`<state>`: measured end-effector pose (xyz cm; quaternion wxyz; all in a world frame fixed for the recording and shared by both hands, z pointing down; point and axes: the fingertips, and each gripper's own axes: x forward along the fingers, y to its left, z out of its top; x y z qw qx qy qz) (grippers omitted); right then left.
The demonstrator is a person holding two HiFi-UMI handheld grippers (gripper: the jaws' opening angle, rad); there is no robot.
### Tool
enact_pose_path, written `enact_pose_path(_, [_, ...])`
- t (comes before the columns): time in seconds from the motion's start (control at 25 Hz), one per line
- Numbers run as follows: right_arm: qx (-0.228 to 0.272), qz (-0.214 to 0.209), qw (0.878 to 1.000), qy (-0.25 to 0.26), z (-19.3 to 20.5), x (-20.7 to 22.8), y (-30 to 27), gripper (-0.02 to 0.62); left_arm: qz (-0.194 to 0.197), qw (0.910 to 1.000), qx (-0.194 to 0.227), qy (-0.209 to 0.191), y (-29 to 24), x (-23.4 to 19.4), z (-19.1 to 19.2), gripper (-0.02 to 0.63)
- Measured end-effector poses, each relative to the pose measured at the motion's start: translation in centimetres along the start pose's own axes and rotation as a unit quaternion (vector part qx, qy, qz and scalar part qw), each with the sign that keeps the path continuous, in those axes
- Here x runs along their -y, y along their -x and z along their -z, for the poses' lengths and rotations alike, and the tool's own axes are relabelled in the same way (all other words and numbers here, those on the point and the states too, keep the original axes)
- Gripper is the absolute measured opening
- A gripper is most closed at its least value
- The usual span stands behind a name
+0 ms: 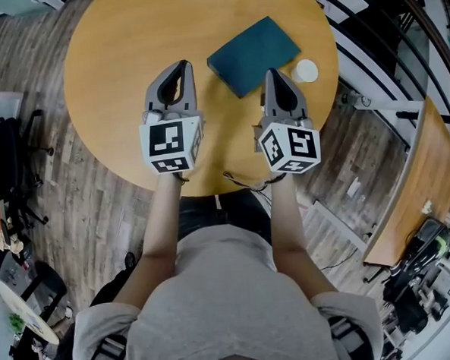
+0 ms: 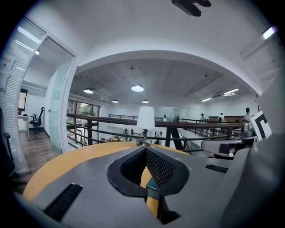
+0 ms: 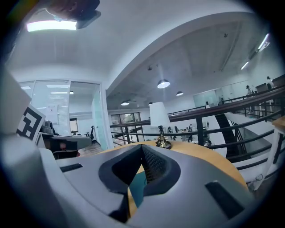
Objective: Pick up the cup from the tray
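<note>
A teal flat tray point(image 1: 251, 53) lies on the round wooden table point(image 1: 119, 60). A small white cup point(image 1: 305, 71) stands on the table just off the tray's right corner, apart from both grippers. My right gripper point(image 1: 270, 72) hangs over the tray's near right edge, jaws shut with nothing between them; the cup is just to its right. My left gripper point(image 1: 184, 64) hovers left of the tray, its tips also together and empty. In the left gripper view the gripper point(image 2: 144, 148) shows a sliver of tray point(image 2: 152, 183) below its jaws. The right gripper point(image 3: 142, 145) shows the same tray point(image 3: 139, 189).
A lamp with a white shade point(image 2: 145, 118) point(image 3: 159, 115) stands at the table's far side. A railing point(image 3: 209, 118) runs beyond the table. The table's near edge point(image 1: 210, 190) is against my body. A dark chair point(image 1: 4, 166) stands on the floor at left.
</note>
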<state>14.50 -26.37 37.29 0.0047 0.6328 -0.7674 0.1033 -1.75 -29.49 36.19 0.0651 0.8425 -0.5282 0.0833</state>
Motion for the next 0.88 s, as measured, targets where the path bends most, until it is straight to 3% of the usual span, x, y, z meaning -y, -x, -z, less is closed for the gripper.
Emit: enact_pose_path(0.88, [0.004, 0.004, 1.000, 0.009, -0.48, -0.50, -0.21, 0.008, 0.003, 1.0000, 0.006, 0.001, -0.02, -0.21, -0.45, 0.006])
